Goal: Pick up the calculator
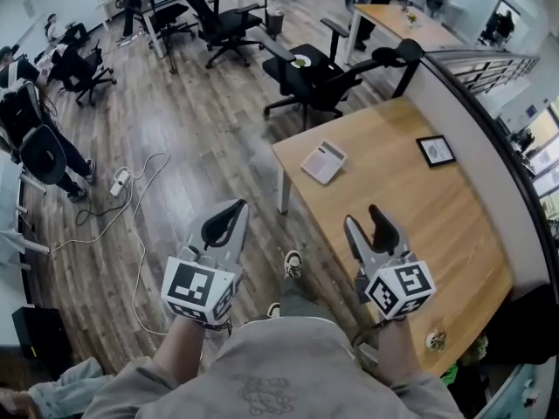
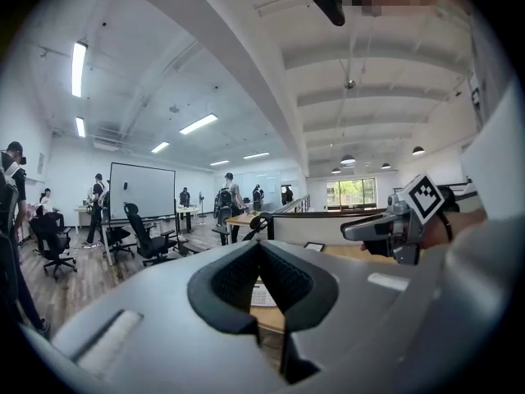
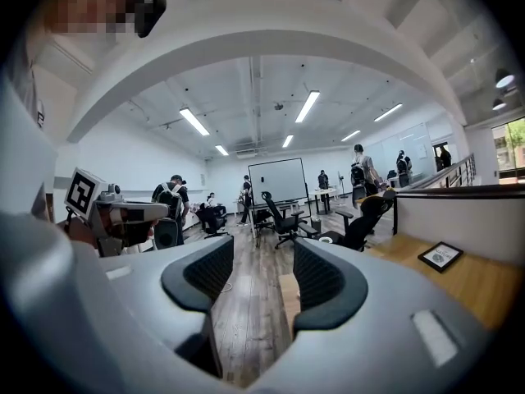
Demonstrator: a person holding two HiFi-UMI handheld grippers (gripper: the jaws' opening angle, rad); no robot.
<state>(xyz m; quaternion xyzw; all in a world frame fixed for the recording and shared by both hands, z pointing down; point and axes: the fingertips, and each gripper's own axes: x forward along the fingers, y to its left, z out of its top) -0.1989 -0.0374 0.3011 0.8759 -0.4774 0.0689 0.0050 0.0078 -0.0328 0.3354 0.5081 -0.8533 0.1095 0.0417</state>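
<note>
The calculator [image 1: 323, 161] is a flat white-and-grey slab lying near the left corner of a wooden table [image 1: 410, 225]. Both grippers hover well short of it, nearer to me and apart from it. My left gripper [image 1: 236, 209] hangs over the floor left of the table, its jaws closed together on nothing. My right gripper [image 1: 362, 218] is above the table's near edge, open and empty. In the left gripper view the dark pads [image 2: 238, 277] meet at the tip, and a bit of the calculator [image 2: 262, 295] shows below them. The right gripper view shows a clear gap between its pads [image 3: 328, 281].
A small black picture frame [image 1: 435, 150] lies on the table beyond the calculator, by a low partition wall [image 1: 489, 120]. A black office chair [image 1: 327, 72] stands at the table's far end. Cables and a power strip [image 1: 120, 181] lie on the wooden floor. People are at the desks far left.
</note>
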